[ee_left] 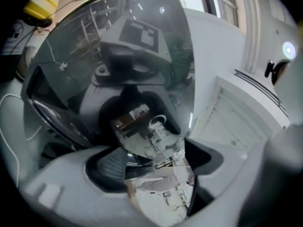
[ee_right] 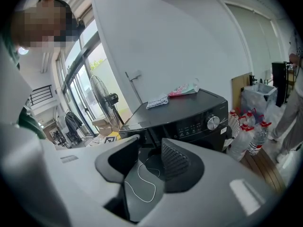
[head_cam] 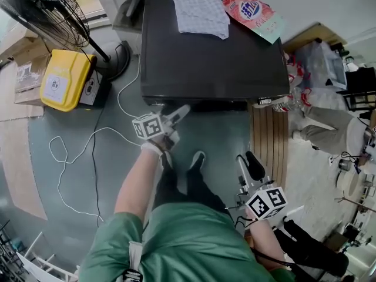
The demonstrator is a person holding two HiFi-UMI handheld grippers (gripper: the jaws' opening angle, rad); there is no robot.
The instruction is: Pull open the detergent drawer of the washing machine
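Grey floor (head_cam: 223,140) fronts the black washing machine (head_cam: 211,46); its detergent drawer (ee_right: 156,128) seems to be a glossy, flush panel at the front's upper left. Left gripper (head_cam: 181,111) faces the door glass, jaws wide and empty, so a grab could miss the drawer's lip. Right gripper (head_cam: 249,164) hangs back, jaws apart, empty.

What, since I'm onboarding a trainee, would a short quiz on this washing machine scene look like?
1. True or false: the left gripper is clamped on part of the washing machine.
2. What lies beside the pink bag on the machine's top? A) checked cloth B) yellow canister C) water bottle
3. Which gripper is held farther from the machine?
Key: 1 false, its jaws stand apart with nothing gripped; 2 A; 3 the right gripper.
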